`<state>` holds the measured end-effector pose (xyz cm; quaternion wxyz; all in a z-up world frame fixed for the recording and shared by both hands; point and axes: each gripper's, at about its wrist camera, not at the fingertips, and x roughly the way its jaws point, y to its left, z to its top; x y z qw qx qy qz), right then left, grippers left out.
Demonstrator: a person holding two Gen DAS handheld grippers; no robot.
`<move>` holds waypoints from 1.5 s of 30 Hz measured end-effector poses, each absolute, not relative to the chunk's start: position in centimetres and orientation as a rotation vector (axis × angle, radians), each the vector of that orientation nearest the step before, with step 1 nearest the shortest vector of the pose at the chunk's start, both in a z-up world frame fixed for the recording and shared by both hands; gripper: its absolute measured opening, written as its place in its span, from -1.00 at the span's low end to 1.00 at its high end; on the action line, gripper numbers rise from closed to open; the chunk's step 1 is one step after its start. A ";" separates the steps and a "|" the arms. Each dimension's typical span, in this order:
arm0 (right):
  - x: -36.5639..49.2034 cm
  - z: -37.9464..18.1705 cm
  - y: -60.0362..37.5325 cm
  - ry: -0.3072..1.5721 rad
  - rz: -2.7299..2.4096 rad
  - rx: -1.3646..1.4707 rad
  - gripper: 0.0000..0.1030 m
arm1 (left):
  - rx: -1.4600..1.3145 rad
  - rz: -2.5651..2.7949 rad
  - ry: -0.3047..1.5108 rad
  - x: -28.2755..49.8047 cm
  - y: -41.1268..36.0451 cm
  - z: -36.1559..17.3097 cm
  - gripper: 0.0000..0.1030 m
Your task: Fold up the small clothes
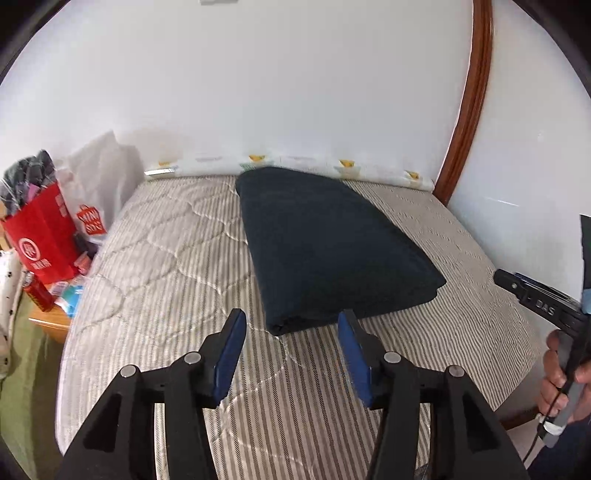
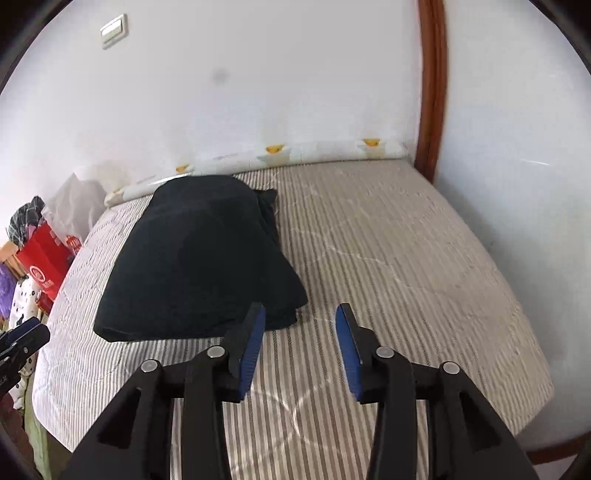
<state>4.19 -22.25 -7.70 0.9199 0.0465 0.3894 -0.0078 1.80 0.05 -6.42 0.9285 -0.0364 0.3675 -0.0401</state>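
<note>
Folded dark garment (image 1: 332,243) is lying on the striped mattress (image 1: 166,240), toward its far side. Left gripper (image 1: 291,321) and right gripper (image 2: 299,314) are hovering with jaws apart, empty. Only the left view is showing a hand (image 1: 565,373); only the right, a wall switch (image 2: 114,31).

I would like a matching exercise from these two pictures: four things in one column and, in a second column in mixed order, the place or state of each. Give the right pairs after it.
Things:
1. dark garment
2. red paper bag
3. left gripper
4. patterned roll of fabric

Places or states:
A. lies along the wall at the far edge of the mattress
B. open, nothing between the blue pads
C. folded, lying flat on the striped mattress
D. stands beside the bed on the left, stuffed with things

Pairs: 1-C, 2-D, 3-B, 4-A
</note>
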 end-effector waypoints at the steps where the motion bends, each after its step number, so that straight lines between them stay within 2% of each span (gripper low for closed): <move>1: 3.4 -7.0 -22.2 0.783 -0.026 0.090 0.17 | -0.075 -0.081 0.746 1.4 0.0 -6.1 -0.02; 3: 1.7 -5.7 -22.1 0.736 -0.043 0.077 0.51 | -0.079 -0.074 0.732 0.3 0.0 -5.3 0.02; 9: -2.9 -3.1 -21.4 0.668 -0.049 0.048 0.74 | -0.082 -0.036 0.682 -2.8 0.1 -3.9 0.30; 12: -5.2 -2.4 -20.9 0.642 -0.056 0.032 0.86 | -0.067 -0.014 0.666 -3.9 -0.1 -3.8 0.36; 16: -7.4 -1.8 -20.5 0.626 -0.046 0.026 0.90 | -0.091 -0.034 0.658 -5.0 0.0 -3.7 0.47; 45: -9.4 -2.2 -20.4 0.628 -0.116 0.005 0.92 | -0.101 -0.029 0.648 -6.7 -0.5 -3.4 0.49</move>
